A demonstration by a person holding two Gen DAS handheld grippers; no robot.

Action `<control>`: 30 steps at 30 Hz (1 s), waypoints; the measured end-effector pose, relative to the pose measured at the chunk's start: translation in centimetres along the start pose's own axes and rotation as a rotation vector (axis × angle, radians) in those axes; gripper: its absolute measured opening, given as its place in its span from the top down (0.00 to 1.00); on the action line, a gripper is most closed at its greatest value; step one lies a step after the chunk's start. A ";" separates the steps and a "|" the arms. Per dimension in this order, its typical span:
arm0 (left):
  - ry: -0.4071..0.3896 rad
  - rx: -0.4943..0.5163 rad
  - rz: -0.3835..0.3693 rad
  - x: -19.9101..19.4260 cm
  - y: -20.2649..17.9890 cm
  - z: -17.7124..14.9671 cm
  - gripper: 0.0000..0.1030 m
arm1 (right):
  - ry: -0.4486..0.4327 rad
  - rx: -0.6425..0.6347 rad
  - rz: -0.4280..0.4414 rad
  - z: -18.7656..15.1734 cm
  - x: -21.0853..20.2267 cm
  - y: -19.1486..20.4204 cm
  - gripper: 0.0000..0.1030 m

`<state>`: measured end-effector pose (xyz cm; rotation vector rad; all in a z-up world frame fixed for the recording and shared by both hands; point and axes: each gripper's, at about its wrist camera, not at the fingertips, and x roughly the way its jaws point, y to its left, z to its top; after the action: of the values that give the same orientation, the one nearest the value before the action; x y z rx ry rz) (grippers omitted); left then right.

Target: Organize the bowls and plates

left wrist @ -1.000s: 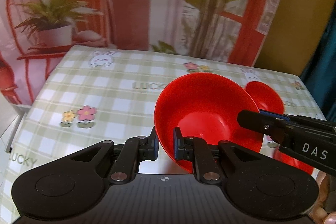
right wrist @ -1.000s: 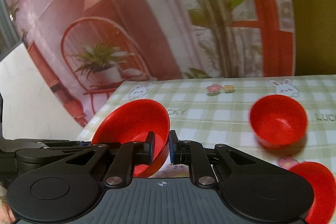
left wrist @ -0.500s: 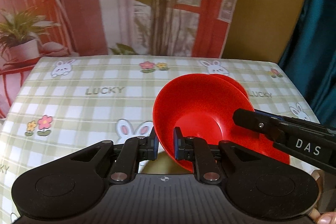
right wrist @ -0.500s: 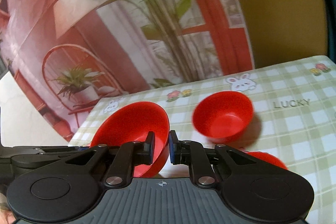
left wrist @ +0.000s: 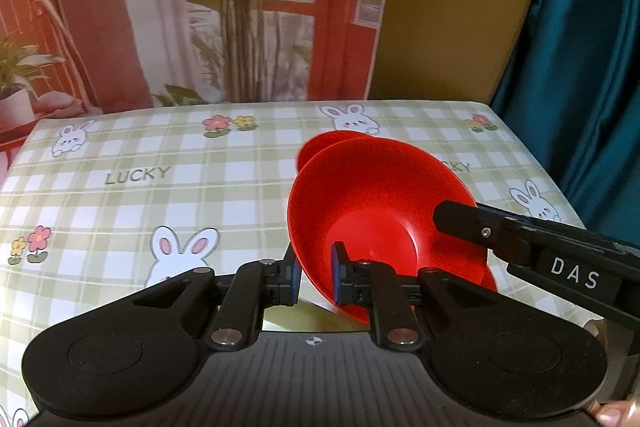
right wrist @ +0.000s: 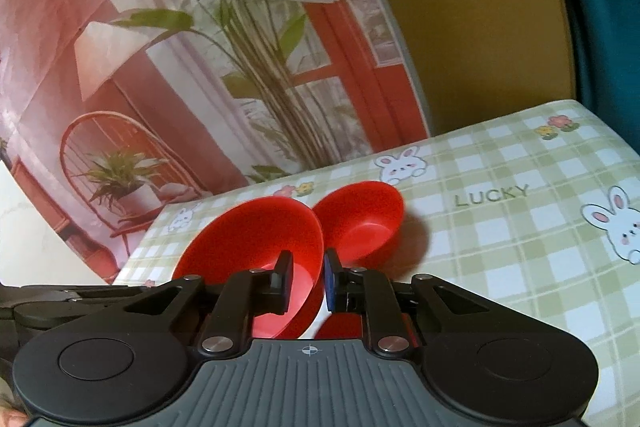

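Note:
Both grippers are shut on the rim of one large red bowl (left wrist: 380, 211), held tilted above the table. My left gripper (left wrist: 316, 277) pinches its near left rim. My right gripper (right wrist: 306, 279) pinches the opposite rim of the same bowl (right wrist: 256, 231), and its fingers (left wrist: 472, 223) reach in from the right in the left wrist view. A smaller red bowl (right wrist: 362, 217) stands on the table just behind and right of the held bowl; only its rim (left wrist: 328, 141) shows in the left wrist view. Another red piece (right wrist: 340, 327) lies low under the right gripper, mostly hidden.
The table carries a green checked cloth with rabbits and flowers (left wrist: 132, 179). A printed backdrop with a plant and chair (right wrist: 240, 47) hangs behind it. A teal curtain (left wrist: 592, 67) hangs at the right, past the table's right edge (left wrist: 536, 163).
Both grippers have carried the large bowl to the right across the table. It now sits right in front of the smaller bowl, partly covering it.

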<state>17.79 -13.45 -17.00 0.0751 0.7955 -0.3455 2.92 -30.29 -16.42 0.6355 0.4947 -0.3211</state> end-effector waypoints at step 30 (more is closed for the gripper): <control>0.088 0.128 -0.040 3.1 -5.5 -2.5 0.81 | 0.044 0.069 -0.063 -2.4 -1.0 -6.4 0.81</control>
<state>16.30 -19.00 -20.60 0.1953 0.8625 -0.4334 -1.49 -33.52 -20.60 0.6965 0.5483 -0.3859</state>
